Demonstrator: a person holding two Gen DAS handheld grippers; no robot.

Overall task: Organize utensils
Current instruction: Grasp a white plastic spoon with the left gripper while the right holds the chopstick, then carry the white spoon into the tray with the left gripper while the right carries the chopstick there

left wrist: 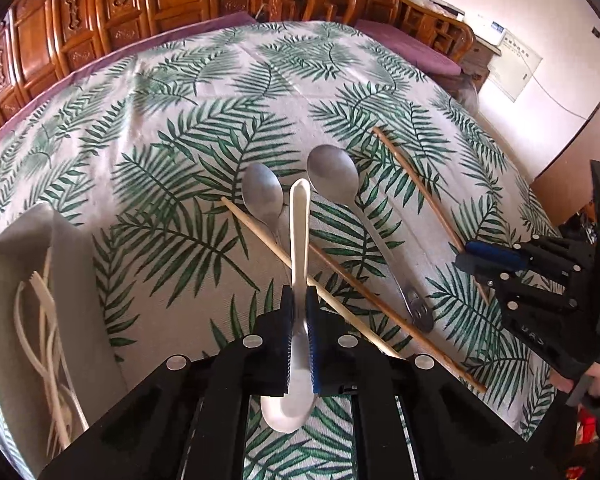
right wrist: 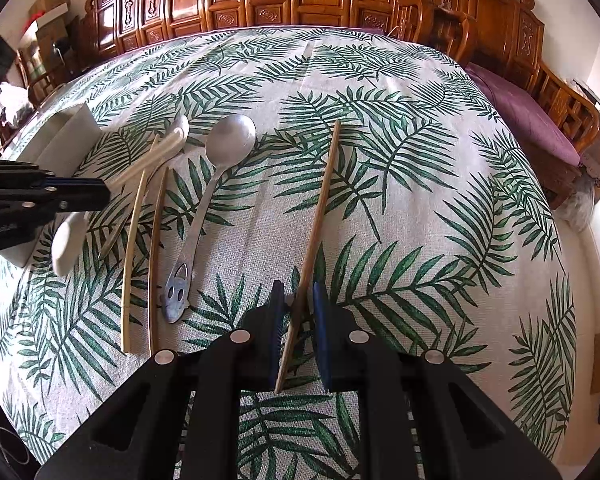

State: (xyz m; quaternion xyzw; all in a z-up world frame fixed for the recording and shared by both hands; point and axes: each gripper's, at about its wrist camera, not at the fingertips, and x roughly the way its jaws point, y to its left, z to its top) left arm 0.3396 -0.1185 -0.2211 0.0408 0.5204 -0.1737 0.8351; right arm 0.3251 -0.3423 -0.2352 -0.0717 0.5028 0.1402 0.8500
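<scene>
My left gripper is shut on a white plastic spoon, held above the table with its bowl toward the camera; it also shows in the right wrist view. My right gripper has its jaws either side of a brown chopstick lying on the cloth, with gaps on both sides. Two metal spoons and two more chopsticks lie between the grippers. The right gripper also appears in the left wrist view.
A white utensil holder with white plastic cutlery stands at the table's left. The table has a palm-leaf cloth. Carved wooden cabinets, chairs and a purple-cushioned bench surround it.
</scene>
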